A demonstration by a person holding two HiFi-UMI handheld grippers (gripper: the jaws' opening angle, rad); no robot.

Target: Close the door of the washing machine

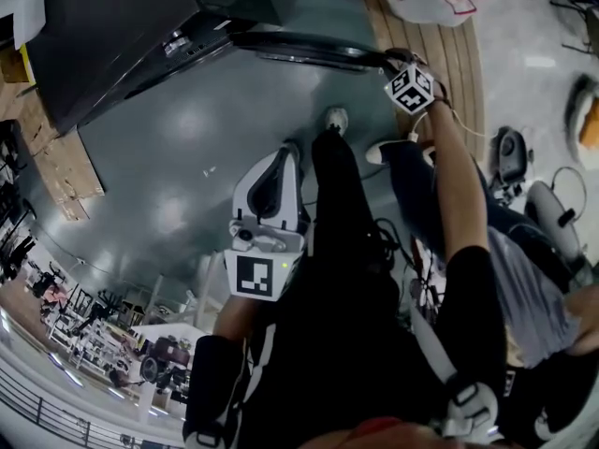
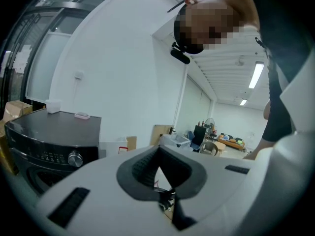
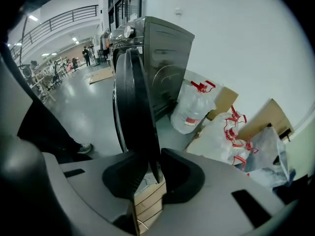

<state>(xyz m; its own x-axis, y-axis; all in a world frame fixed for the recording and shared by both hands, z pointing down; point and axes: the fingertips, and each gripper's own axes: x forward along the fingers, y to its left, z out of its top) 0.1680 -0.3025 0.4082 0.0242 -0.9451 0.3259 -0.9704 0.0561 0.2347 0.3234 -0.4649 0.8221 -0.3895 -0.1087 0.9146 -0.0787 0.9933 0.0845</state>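
Note:
The dark washing machine stands at the upper left of the head view, with its round door swung out to the right. My right gripper is at the door's free edge, below its marker cube. In the right gripper view the door runs edge-on between the two pads, which press on its rim, and my right gripper is shut on it. Behind the door is the machine's body. My left gripper hangs near the person's legs, shut and empty. The left gripper view shows the left gripper pointing past the washing machine's control panel.
A wooden pallet with clear water jugs and filled plastic bags lies right of the machine, against the wall. The person's shoes stand on the grey floor below the door. Cardboard lies at the left.

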